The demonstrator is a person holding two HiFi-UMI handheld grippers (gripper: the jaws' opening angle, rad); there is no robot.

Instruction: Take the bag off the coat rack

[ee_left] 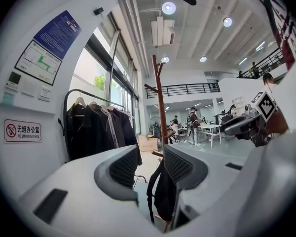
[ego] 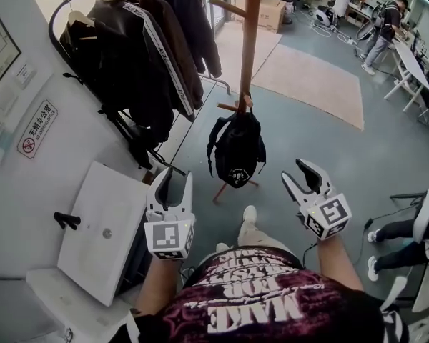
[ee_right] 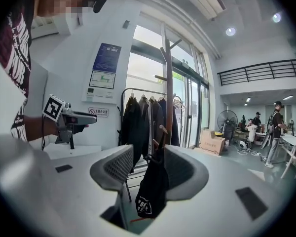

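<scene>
Both claws are held out level in front of the person, side by side and well apart from each other.

Left claw (ego: pixel 176 183): released. The two ribbed pads stand apart with nothing pressed between them. In the left gripper view only the far scene shows through the gap.

Right claw (ego: pixel 296 175): released. The pads stand wide apart and touch nothing. It points slightly downward.

Black fabric bag (ego: pixel 236 148): it hangs ahead of both claws and clear of them, and neither claw touches it. It lies between the lines of the two claws, ahead and to the right of the left claw and ahead and to the left of the right claw. In the right gripper view it shows through the gap between the jaws. It carries a white printed emblem on its lower front face.

Brown wooden coat rack (ego: pixel 252 34): an upright pole with short angled pegs, directly behind the bag. The bag hangs by its top from a low peg, and its body sits against the pole above the rack's feet.

Rail of dark jackets on hangers (ego: pixel 139 48): ahead of the left claw, to its left, along the window wall.

White table (ego: pixel 100 224): just to the left of the left claw, below it.

Pale pink rug (ego: pixel 314 84): on the floor well beyond the right claw.
</scene>
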